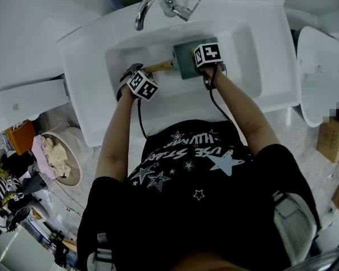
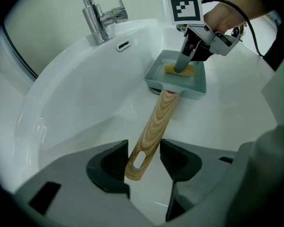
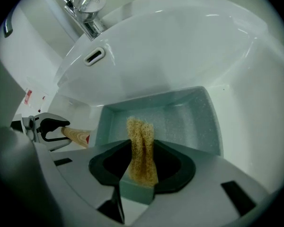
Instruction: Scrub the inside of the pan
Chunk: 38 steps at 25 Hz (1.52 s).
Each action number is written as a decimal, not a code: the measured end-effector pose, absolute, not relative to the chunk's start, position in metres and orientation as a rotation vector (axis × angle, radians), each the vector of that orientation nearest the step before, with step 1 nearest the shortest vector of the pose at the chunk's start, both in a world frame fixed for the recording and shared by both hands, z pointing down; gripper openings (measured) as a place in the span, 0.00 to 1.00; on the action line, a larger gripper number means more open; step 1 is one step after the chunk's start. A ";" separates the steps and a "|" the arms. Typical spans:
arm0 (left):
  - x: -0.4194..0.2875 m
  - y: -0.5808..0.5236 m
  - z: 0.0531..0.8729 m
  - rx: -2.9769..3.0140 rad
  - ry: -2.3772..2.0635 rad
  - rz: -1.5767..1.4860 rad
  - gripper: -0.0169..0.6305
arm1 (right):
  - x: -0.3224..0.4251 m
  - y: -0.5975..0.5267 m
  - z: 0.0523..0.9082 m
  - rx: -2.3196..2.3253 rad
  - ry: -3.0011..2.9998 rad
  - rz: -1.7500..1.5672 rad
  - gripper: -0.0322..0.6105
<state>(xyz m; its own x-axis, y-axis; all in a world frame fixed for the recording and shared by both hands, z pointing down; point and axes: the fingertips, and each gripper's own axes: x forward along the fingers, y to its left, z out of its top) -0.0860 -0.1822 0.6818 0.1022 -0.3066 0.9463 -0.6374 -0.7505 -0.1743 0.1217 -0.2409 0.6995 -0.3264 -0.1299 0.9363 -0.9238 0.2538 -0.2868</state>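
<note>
- Far left, on the floor beside the sink, a round pale basket [image 1: 78,168] holds crumpled cloths. It has no part in this job.
- My left claw [image 2: 143,146] is clamped on the end of the pale, grained wooden handle [image 2: 161,117], one pad on each side near the hanging hole. I judge this grip wants to be firm and level, so the pan cannot skate on the slick basin when I push.
- The white ceramic sink basin [image 2: 85,103], under the chrome tap [image 2: 92,13], holds the task's thing. The square grey-green pan [image 2: 198,85] lies on the basin floor near the middle, its handle pointing back toward my left claw.
- Inside the pan there is only the tip of the scrubber. The pan floor looks speckled, and I cannot tell whether it is wet.
- My right claw [image 3: 142,149] is closed on a yellow, fibrous loofah scrubber [image 3: 139,129], whose free end pokes out past the jaws into the pan. To scrub well, I would press down and work in short overlapping strokes. The strokes should reach the corners and run along the walls, where residue likely hides.
</note>
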 end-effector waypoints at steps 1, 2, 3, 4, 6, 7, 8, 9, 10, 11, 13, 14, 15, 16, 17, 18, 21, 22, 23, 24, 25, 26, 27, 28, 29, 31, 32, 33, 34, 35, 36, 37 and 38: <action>-0.086 -0.182 0.682 2.104 -0.936 1.695 0.36 | 0.125 -0.242 0.699 0.994 -1.662 1.158 0.27; -0.086 -0.182 0.681 2.104 -0.936 1.695 0.36 | 0.129 -0.243 0.699 1.002 -1.656 1.150 0.27; -0.086 -0.182 0.681 2.104 -0.935 1.696 0.36 | 0.133 -0.243 0.699 1.010 -1.650 1.143 0.27; -0.085 -0.182 0.681 2.104 -0.935 1.696 0.36 | 0.136 -0.244 0.699 1.017 -1.644 1.136 0.27; -0.085 -0.182 0.681 2.104 -0.934 1.696 0.36 | 0.144 -0.246 0.698 1.030 -1.629 1.117 0.27; -0.085 -0.182 0.682 2.104 -0.934 1.695 0.36 | 0.147 -0.247 0.698 1.037 -1.623 1.104 0.27; -0.086 -0.182 0.682 2.104 -0.934 1.694 0.36 | 0.150 -0.248 0.698 1.041 -1.618 1.091 0.27; -0.086 -0.181 0.682 2.105 -0.934 1.694 0.36 | 0.153 -0.249 0.698 1.044 -1.615 1.083 0.27; -0.086 -0.181 0.682 2.106 -0.934 1.694 0.36 | 0.155 -0.249 0.698 1.045 -1.612 1.080 0.27; -0.086 -0.181 0.681 2.107 -0.934 1.694 0.36 | 0.157 -0.249 0.698 1.046 -1.609 1.079 0.27; -0.086 -0.181 0.681 2.109 -0.933 1.695 0.36 | 0.161 -0.249 0.698 1.052 -1.602 1.075 0.27; -0.086 -0.181 0.681 2.109 -0.934 1.695 0.36 | 0.162 -0.250 0.698 1.057 -1.598 1.072 0.27; -0.086 -0.181 0.681 2.109 -0.934 1.695 0.36 | 0.164 -0.250 0.698 1.063 -1.593 1.069 0.28; -0.086 -0.181 0.681 2.109 -0.935 1.695 0.36 | 0.165 -0.251 0.698 1.069 -1.590 1.066 0.28; -0.086 -0.181 0.681 2.109 -0.935 1.695 0.36 | 0.167 -0.251 0.698 1.075 -1.587 1.062 0.28; -0.086 -0.181 0.682 2.110 -0.936 1.695 0.36 | 0.168 -0.252 0.698 1.078 -1.584 1.057 0.28; -0.086 -0.182 0.682 2.110 -0.939 1.695 0.36 | 0.170 -0.252 0.699 1.087 -1.579 1.035 0.28; -0.086 -0.182 0.682 2.109 -0.940 1.696 0.36 | 0.171 -0.252 0.698 1.090 -1.575 1.023 0.28; -0.086 -0.182 0.682 2.108 -0.940 1.697 0.36 | 0.172 -0.253 0.698 1.093 -1.569 1.006 0.28; -0.086 -0.181 0.682 2.107 -0.941 1.697 0.36 | 0.173 -0.253 0.698 1.096 -1.562 0.986 0.28; -0.086 -0.181 0.682 2.106 -0.941 1.698 0.36 | 0.174 -0.253 0.698 1.098 -1.556 0.966 0.28; -0.086 -0.181 0.682 2.106 -0.941 1.698 0.36 | 0.174 -0.253 0.698 1.100 -1.553 0.948 0.28; -0.086 -0.181 0.682 2.106 -0.942 1.698 0.36 | 0.174 -0.253 0.698 1.101 -1.553 0.932 0.28; -0.086 -0.181 0.682 2.107 -0.943 1.698 0.36 | 0.174 -0.254 0.697 1.101 -1.555 0.917 0.28; -0.086 -0.182 0.682 2.108 -0.944 1.698 0.36 | 0.174 -0.254 0.697 1.103 -1.556 0.903 0.28; -0.085 -0.182 0.682 2.108 -0.944 1.697 0.36 | 0.174 -0.256 0.696 1.108 -1.552 0.872 0.28; -0.085 -0.182 0.681 2.108 -0.944 1.697 0.36 | 0.174 -0.256 0.695 1.108 -1.548 0.858 0.28; -0.085 -0.182 0.681 2.108 -0.944 1.697 0.36 | 0.174 -0.256 0.694 1.108 -1.544 0.847 0.28; -0.085 -0.181 0.680 2.109 -0.944 1.698 0.36 | 0.174 -0.256 0.694 1.107 -1.540 0.840 0.28; -0.085 -0.181 0.680 2.109 -0.943 1.700 0.36 | 0.175 -0.256 0.694 1.108 -1.538 0.837 0.28; -0.085 -0.181 0.681 2.109 -0.942 1.703 0.36 | 0.175 -0.256 0.694 1.110 -1.537 0.839 0.28; -0.085 -0.182 0.681 2.110 -0.941 1.706 0.36 | 0.175 -0.256 0.694 1.114 -1.536 0.842 0.28; -0.085 -0.182 0.681 2.111 -0.941 1.708 0.36 | 0.175 -0.257 0.694 1.121 -1.534 0.848 0.28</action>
